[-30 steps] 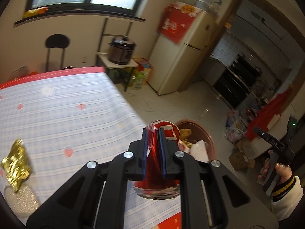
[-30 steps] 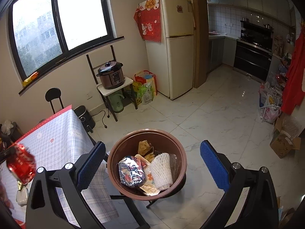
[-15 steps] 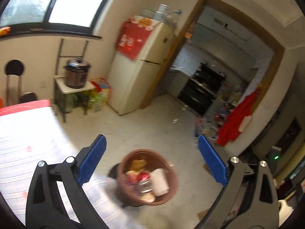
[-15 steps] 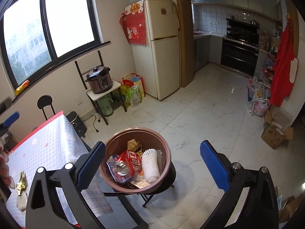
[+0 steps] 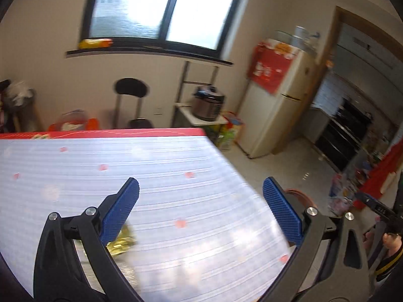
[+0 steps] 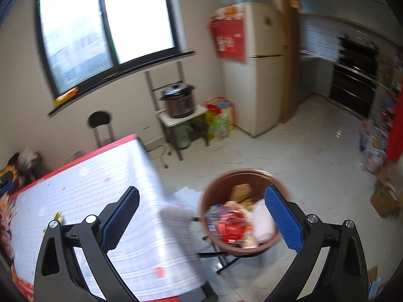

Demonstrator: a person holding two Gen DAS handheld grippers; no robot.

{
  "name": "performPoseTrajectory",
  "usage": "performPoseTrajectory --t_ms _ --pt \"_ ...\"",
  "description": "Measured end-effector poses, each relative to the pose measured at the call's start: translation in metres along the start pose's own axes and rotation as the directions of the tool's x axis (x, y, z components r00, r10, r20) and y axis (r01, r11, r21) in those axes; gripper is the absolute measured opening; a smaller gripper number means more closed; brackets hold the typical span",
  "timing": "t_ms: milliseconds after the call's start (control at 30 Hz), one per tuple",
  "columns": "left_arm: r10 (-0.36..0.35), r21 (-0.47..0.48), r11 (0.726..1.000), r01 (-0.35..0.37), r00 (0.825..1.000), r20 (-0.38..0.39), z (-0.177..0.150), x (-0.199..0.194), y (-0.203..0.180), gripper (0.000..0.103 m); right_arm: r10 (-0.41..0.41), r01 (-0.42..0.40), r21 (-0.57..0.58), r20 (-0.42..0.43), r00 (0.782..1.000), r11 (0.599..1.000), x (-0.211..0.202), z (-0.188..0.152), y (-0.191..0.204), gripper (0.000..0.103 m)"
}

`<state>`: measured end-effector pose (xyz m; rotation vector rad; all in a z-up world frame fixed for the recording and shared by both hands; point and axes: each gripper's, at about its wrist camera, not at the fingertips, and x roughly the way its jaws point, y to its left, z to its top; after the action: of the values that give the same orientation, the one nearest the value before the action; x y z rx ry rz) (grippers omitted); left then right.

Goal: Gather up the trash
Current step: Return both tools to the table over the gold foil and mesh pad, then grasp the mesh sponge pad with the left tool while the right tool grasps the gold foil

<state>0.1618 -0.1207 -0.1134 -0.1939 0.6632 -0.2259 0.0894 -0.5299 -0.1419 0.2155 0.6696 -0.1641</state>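
With both grippers empty and spread wide, we steer the left gripper point(image 5: 201, 209) toward the gold wrapper point(image 5: 121, 239) on the table point(image 5: 201, 156), well apart from the brown bin point(image 6: 241, 176); the right gripper point(image 6: 201, 216) waits near that bin. Straddle the wrapper fully, then close.

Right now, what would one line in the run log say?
left claw: open, empty, over table | right claw: open, empty | gold wrapper: on table | brown bin: holds trash
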Motion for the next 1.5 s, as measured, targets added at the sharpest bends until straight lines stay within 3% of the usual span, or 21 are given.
performPoseTrajectory --t_ms 133,333,500,633,767,800,1067,1300,1400,1500 --pt "0.110 -0.077 0.991 -0.109 0.994 0.013 -0.015 -0.043 0.073 0.097 0.069 -0.071 -0.062 -0.028 0.997 0.996 0.007 -0.003 0.056 0.098" --pt "0.237 -0.181 0.955 -0.235 0.971 -0.009 -0.046 -0.089 0.163 0.097 0.166 -0.177 -0.152 -0.086 0.982 0.972 0.018 -0.013 0.139 0.098" --pt "0.279 -0.257 0.924 -0.284 0.959 -0.057 -0.086 -0.109 0.212 0.097 0.243 -0.273 -0.194 -0.166 0.956 0.942 0.030 -0.032 0.205 0.098" --pt "0.299 -0.311 0.894 -0.322 0.947 -0.121 -0.121 -0.104 0.237 0.097 0.270 -0.326 -0.231 -0.240 0.932 0.917 0.042 -0.058 0.252 0.098" --pt "0.226 -0.370 0.885 -0.284 0.955 -0.193 -0.156 -0.084 0.252 0.092 0.295 -0.377 -0.237 -0.317 0.901 0.895 0.051 -0.084 0.293 0.098" --pt "0.203 -0.375 0.886 -0.273 0.955 -0.216 -0.163 -0.077 0.255 0.085 0.285 -0.372 -0.243 -0.328 0.901 0.896 0.052 -0.090 0.298 0.098" --pt "0.073 -0.351 0.918 -0.186 0.947 -0.313 -0.196 -0.032 0.265 0.063 0.231 -0.356 -0.264 -0.408 0.883 0.896 0.063 -0.125 0.329 0.098" --pt "0.003 -0.310 0.942 -0.127 0.929 -0.371 -0.204 0.006 0.266 0.043 0.179 -0.305 -0.254 -0.421 0.889 0.918 0.074 -0.131 0.327 0.098" --pt "-0.015 -0.318 0.942 -0.111 0.929 -0.370 -0.203 0.012 0.268 0.035 0.171 -0.296 -0.260 -0.414 0.894 0.919 0.073 -0.128 0.329 0.098" --pt "-0.034 -0.345 0.933 -0.105 0.927 -0.374 -0.206 0.017 0.274 0.034 0.161 -0.291 -0.269 -0.416 0.895 0.918 0.075 -0.128 0.333 0.098"
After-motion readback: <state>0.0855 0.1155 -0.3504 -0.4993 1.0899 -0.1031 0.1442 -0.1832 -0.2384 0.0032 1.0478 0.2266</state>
